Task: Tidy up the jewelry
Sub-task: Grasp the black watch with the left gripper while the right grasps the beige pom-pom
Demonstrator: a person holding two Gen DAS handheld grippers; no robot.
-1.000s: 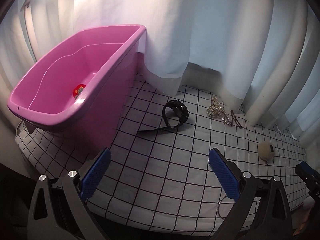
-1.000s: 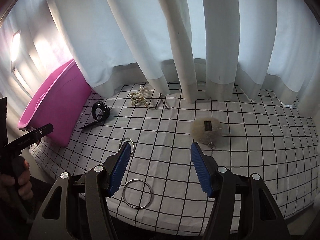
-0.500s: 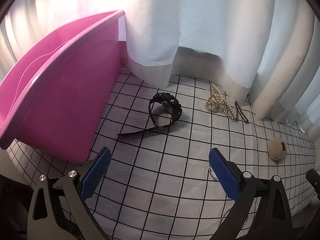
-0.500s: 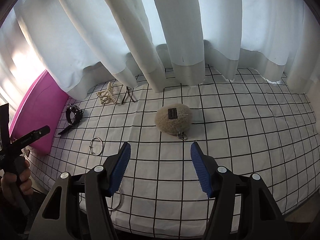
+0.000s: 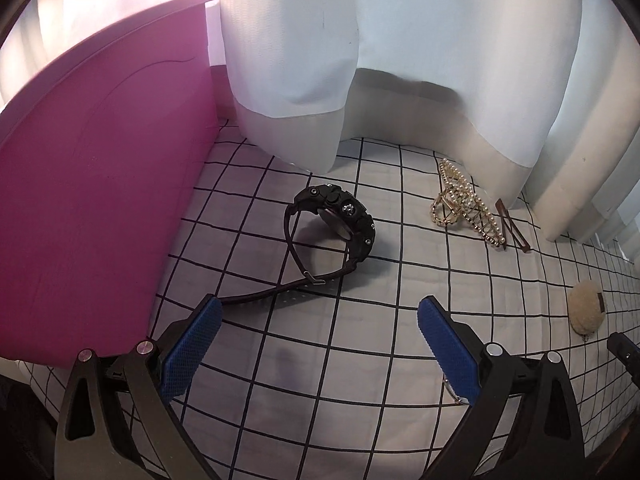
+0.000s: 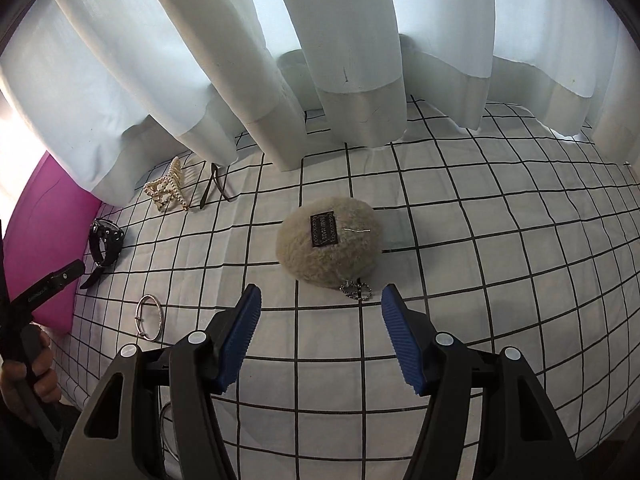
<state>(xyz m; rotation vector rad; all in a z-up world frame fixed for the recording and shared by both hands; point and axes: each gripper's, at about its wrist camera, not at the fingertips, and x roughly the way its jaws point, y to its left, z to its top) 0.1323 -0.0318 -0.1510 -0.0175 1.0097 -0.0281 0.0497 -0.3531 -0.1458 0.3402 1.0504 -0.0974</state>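
Two handheld grippers with blue-padded fingers are held above a white cloth (image 6: 480, 208) printed with a black grid. The left gripper (image 5: 318, 322) is seen with its jaws spread wide and nothing between them; it is aimed at a black wristwatch (image 5: 334, 228) lying on its side just ahead, the loose strap trailing toward the left fingertip. A pink plastic bin (image 5: 92, 200) stands just left of the watch. To the watch's right, near the hem of a white curtain (image 5: 400, 60), a gold pearl-studded hair claw (image 5: 464, 208) is laid, with a thin brown hair clip (image 5: 514, 230) just beside it. The right gripper (image 6: 320, 316) is likewise wide open and empty, pointed at a beige fluffy pom-pom keychain (image 6: 328, 248) with a small black label and a ball chain. A silver bangle (image 6: 150, 316) lies to the left of the right gripper, between the keychain and the bin.
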